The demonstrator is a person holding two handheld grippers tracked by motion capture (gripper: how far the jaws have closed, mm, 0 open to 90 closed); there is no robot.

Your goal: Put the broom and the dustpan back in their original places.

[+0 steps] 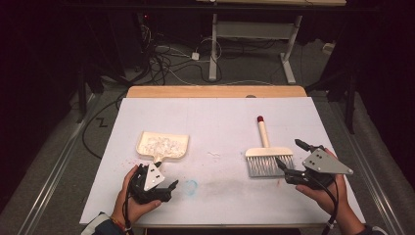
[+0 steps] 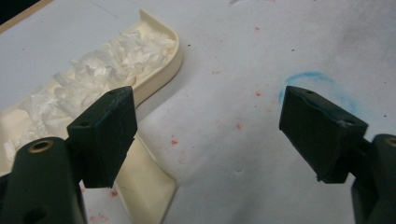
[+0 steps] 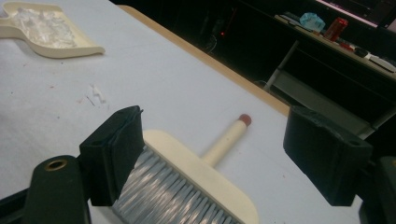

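A cream dustpan (image 1: 162, 146) (image 2: 161, 70) (image 3: 51, 44) heaped with white paper scraps lies on the left of the white table sheet (image 1: 220, 122), its short handle (image 2: 144, 186) pointing toward me. My left gripper (image 1: 165, 175) (image 2: 208, 116) is open just in front of that handle, one jaw over it, holding nothing. To the right lies a cream hand brush (image 1: 266, 154) (image 3: 196, 179) with grey bristles and a red-tipped handle (image 3: 229, 137) pointing away. The right gripper (image 1: 289, 152) (image 3: 212, 123) is open beside the brush head, its jaws apart above it.
A small white scrap (image 1: 213, 154) (image 3: 97, 93) lies between pan and brush. A faint blue ring (image 1: 191, 187) (image 2: 310, 81) and red specks mark the sheet. The wooden table edge (image 1: 215, 91) runs along the far side; desk legs and cables stand on the floor beyond.
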